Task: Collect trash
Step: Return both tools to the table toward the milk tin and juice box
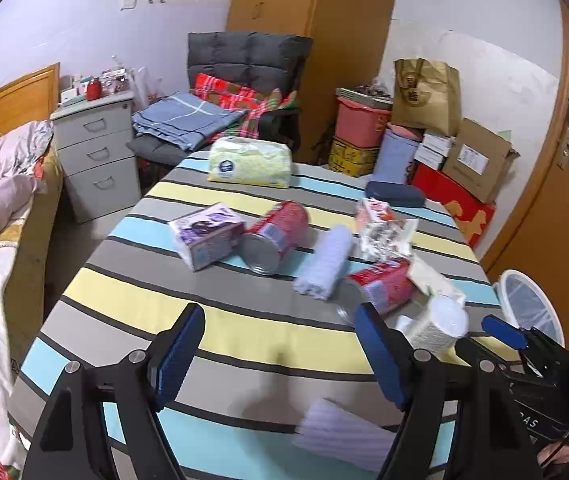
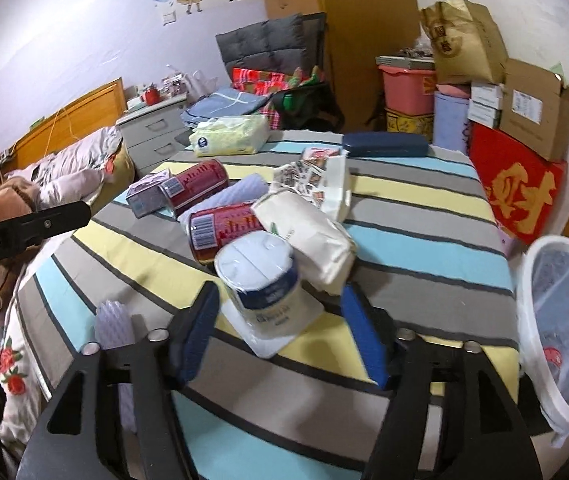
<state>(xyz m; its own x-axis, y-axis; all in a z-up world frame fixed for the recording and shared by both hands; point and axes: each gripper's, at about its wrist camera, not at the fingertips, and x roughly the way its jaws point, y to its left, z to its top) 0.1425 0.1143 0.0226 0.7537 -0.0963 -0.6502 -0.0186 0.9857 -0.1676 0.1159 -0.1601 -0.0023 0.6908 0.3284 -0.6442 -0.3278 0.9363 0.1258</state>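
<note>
Striped table [image 2: 424, 240]; white tub [image 2: 260, 280] just ahead of open-jawed right gripper [image 2: 284, 332]

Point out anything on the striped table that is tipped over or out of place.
Two red cylindrical cans lie on their sides: one beside the small purple box, one against the cream soft pack. The white-and-blue roll stands tilted on a flat white packet. Torn printed wrappers lie crumpled behind them.

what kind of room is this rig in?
Most likely a home bedroom: a wooden-headboard bed with rumpled bedding, a grey three-drawer bedside cabinet, and a tall wooden wardrobe behind the striped-cloth table.
</note>
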